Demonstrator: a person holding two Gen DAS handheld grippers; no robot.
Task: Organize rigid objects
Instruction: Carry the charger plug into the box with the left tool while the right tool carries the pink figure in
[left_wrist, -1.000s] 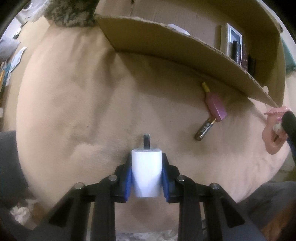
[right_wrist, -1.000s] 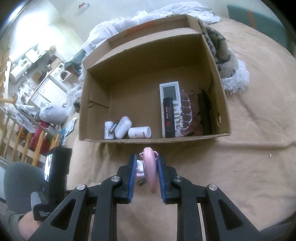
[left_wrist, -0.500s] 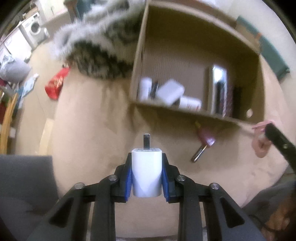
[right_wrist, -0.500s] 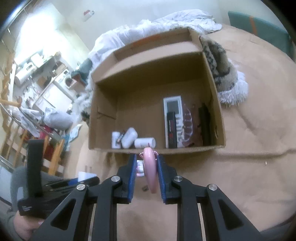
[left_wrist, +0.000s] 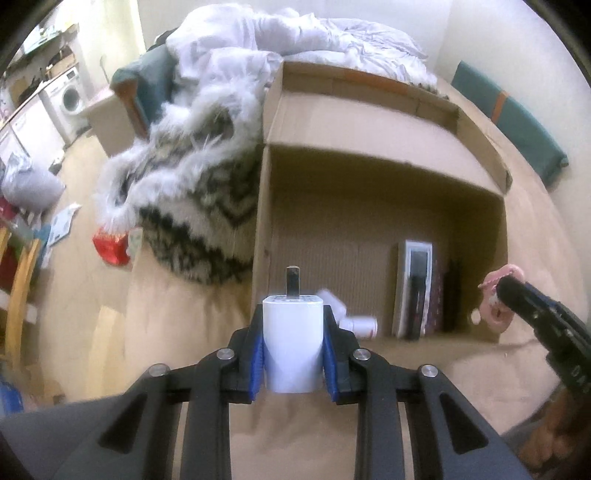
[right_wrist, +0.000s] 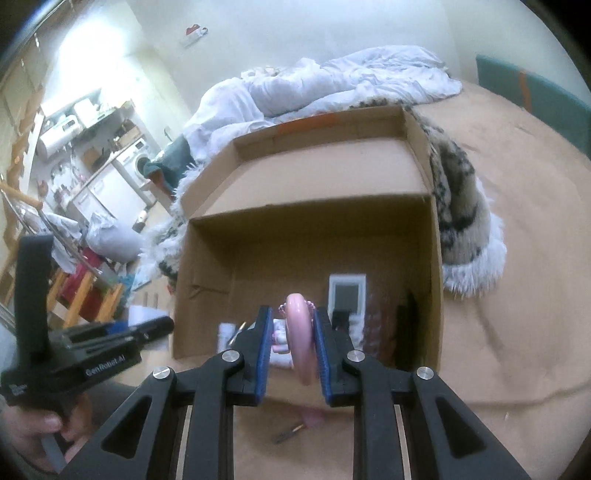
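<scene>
only in the right wrist view are a pink bottle (right_wrist: 313, 417) and a small dark battery-like stick (right_wrist: 289, 434) seen, lying on the tan blanket (right_wrist: 517, 332) below the right gripper (right_wrist: 292, 350); the person's hand (right_wrist: 37, 435) on the left gripper's handle is seen there too. the left wrist view alone shows the white charger (left_wrist: 292, 341), prong up, clamped between the pads of the left gripper (left_wrist: 293, 350). the right gripper is closed on a pink ring-shaped toy (right_wrist: 300, 339), held edge-on. both are held above the near edge of the open cardboard box (left_wrist: 369, 192), pointing downward. inside the box a white remote (left_wrist: 415, 284), a dark remote and white bottles (left_wrist: 360, 325) are seen. a furry patterned blanket (left_wrist: 192, 192) is bunched beside the box.
</scene>
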